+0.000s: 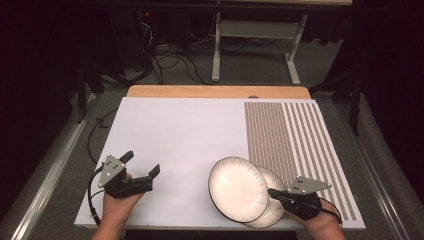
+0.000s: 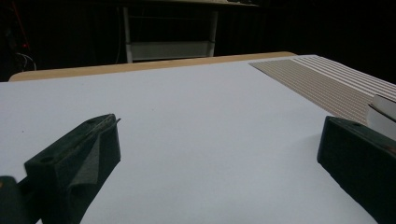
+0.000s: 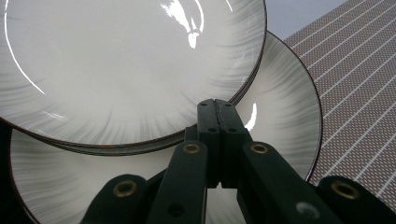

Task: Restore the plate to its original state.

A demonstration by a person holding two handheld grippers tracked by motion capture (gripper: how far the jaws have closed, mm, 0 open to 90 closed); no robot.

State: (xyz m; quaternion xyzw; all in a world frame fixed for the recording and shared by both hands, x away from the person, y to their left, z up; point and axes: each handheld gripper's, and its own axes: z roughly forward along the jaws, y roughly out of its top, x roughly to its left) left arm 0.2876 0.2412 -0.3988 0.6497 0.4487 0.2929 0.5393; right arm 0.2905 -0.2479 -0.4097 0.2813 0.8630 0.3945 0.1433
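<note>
Two white plates with dark rims lie at the table's front right. The upper plate [image 1: 237, 187] [image 3: 130, 65] overlaps the lower plate [image 1: 274, 214] [image 3: 280, 102] and sits to its left. My right gripper [image 1: 271, 191] [image 3: 216, 103] is shut, jaws pressed together above the lower plate, tips right at the upper plate's rim. I cannot tell whether they touch it. My left gripper [image 1: 142, 163] [image 2: 219, 123] is open over the bare white table at the front left, nothing between its jaws. The plates' edges [image 2: 385, 109] peek in at the far right of the left gripper view.
The white table top [image 1: 175, 130] has a brown-and-white striped mat [image 1: 290, 135] [image 3: 359, 70] along its right side, just behind the plates. A wooden edge [image 1: 215, 91] runs along the far side. Beyond it are a metal stand [image 1: 255, 30] and cables on the floor.
</note>
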